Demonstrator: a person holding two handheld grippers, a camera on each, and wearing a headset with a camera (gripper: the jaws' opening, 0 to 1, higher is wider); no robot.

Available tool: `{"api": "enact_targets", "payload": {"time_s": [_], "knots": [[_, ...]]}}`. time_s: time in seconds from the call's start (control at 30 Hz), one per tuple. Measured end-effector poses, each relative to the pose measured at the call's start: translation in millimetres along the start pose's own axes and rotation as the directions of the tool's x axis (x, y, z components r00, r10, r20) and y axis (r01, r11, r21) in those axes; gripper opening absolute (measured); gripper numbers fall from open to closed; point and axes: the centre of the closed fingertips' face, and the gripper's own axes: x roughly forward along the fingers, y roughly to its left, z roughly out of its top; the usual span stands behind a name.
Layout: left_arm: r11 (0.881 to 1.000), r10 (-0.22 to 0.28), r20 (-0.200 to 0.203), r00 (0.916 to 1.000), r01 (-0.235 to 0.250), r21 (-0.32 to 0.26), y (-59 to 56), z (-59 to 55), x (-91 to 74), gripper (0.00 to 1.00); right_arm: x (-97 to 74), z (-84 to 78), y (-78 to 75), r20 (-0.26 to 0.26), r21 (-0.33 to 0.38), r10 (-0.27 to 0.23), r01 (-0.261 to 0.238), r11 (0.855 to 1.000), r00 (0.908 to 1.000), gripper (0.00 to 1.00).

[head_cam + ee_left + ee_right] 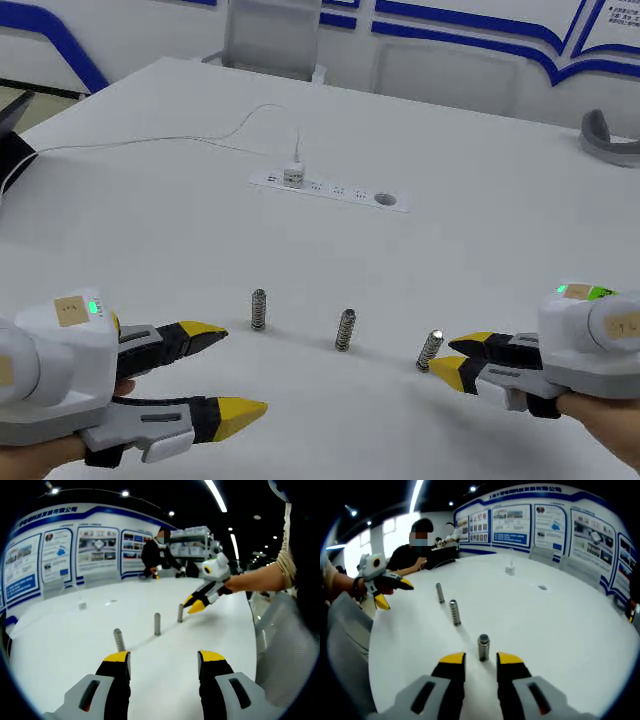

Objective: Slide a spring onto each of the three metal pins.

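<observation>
Left gripper (235, 368) and right gripper (458, 357) gape empty, the right beside a spring (430, 350); wall posters (510, 525) blur unreadably.

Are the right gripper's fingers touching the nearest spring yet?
Apart. In the right gripper view the spring stands between the open fingers of the right gripper, with white table showing on both sides.

Metal springs (345, 329), matt white table (200, 220)
</observation>
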Motion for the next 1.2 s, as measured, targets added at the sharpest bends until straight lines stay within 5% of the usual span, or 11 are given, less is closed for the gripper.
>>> {"api": "enact_targets", "payload": {"time_s": [0.7, 1.2], "knots": [[1.000, 0.024, -0.017, 0.9996, -0.025, -0.008, 12.7, -9.9, -3.0, 0.60, -25.9, 0.1, 29.5, 0.057, -0.045, 0.047, -0.045, 0.998, 0.9973, 0.39], [0.999, 0.028, -0.036, 0.9990, -0.029, -0.017, 15.8, -16.7, -4.3, 0.63, -40.4, -13.6, 32.9, 0.073, -0.040, 0.037, -0.034, 0.999, 0.9967, 0.49]]}}
